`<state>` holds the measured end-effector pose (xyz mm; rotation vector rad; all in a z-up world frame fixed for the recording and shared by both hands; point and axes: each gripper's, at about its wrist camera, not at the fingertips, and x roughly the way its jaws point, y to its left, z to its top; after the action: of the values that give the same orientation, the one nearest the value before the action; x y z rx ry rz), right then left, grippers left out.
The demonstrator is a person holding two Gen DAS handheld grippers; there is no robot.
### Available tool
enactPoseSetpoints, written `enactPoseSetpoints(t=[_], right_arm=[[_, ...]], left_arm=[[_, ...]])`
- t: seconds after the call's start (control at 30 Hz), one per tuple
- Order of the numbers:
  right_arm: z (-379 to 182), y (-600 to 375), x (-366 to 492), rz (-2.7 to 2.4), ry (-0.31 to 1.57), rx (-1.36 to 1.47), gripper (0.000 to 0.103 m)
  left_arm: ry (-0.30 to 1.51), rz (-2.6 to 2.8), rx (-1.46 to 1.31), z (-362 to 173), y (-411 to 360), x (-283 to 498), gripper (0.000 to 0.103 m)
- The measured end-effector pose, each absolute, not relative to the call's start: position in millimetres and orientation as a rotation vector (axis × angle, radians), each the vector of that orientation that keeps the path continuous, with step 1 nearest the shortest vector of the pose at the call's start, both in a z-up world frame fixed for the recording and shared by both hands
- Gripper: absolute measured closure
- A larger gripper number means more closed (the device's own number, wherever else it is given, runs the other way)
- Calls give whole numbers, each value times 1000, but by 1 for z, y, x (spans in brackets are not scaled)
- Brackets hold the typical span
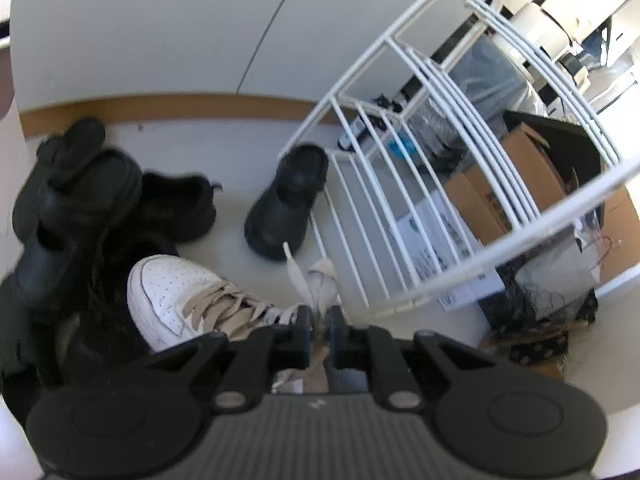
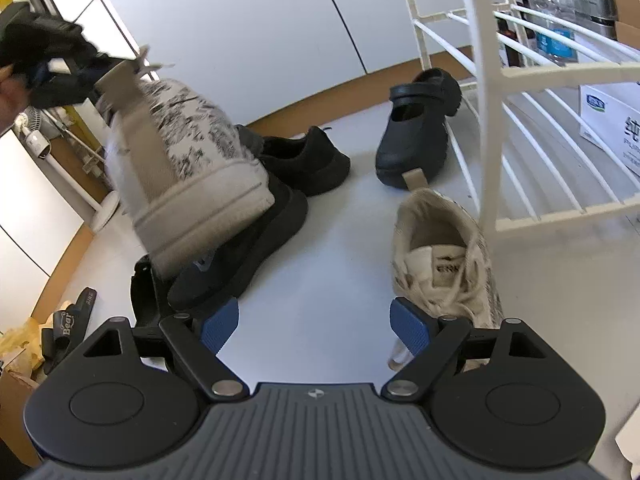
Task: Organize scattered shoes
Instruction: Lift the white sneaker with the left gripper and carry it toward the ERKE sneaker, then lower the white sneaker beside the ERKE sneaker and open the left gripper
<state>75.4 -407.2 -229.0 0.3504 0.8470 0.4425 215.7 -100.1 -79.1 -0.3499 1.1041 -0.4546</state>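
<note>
My left gripper is shut on the beige top edge of a white sneaker with beige laces, which hangs toe-down. In the right wrist view this lifted sneaker hangs at the upper left, sole toward the camera, with the left gripper above it. Its mate lies on the floor by the white wire shoe rack. My right gripper is open above bare floor, just left of that mate. A black clog sits against the foot of the rack.
A black sneaker and a chunky black shoe lie under the lifted sneaker. More black shoes pile at the left. Dark slippers lie by the wall. Cardboard boxes stand behind the rack.
</note>
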Motion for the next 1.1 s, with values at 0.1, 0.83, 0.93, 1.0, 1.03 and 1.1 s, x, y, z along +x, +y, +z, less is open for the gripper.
enactPoseSetpoints(t=[0.1,0.83,0.93,1.0,1.03,1.1], right_arm=[[-233,-415,73,413,868,355,16],[-254,-417,64,386,967,324,18],[-255,-414,64,393,979,317,18],[-257,-411,65,398,990,309,18],[-258,-410,65,400,995,309,18],[-260,-408,67,403,1006,310,18]], left_arm=[[1142,-472,-361,-90,-102,203,95],[1337,-385,-424,-209,-75,181,95],[1356,-375,-443,-229,-75,184,95],[1364,-379,-454,-238,-75,183,94],[1363,-382,-458,-241,-77,184,94],[1370,-397,-471,-247,-80,184,94]])
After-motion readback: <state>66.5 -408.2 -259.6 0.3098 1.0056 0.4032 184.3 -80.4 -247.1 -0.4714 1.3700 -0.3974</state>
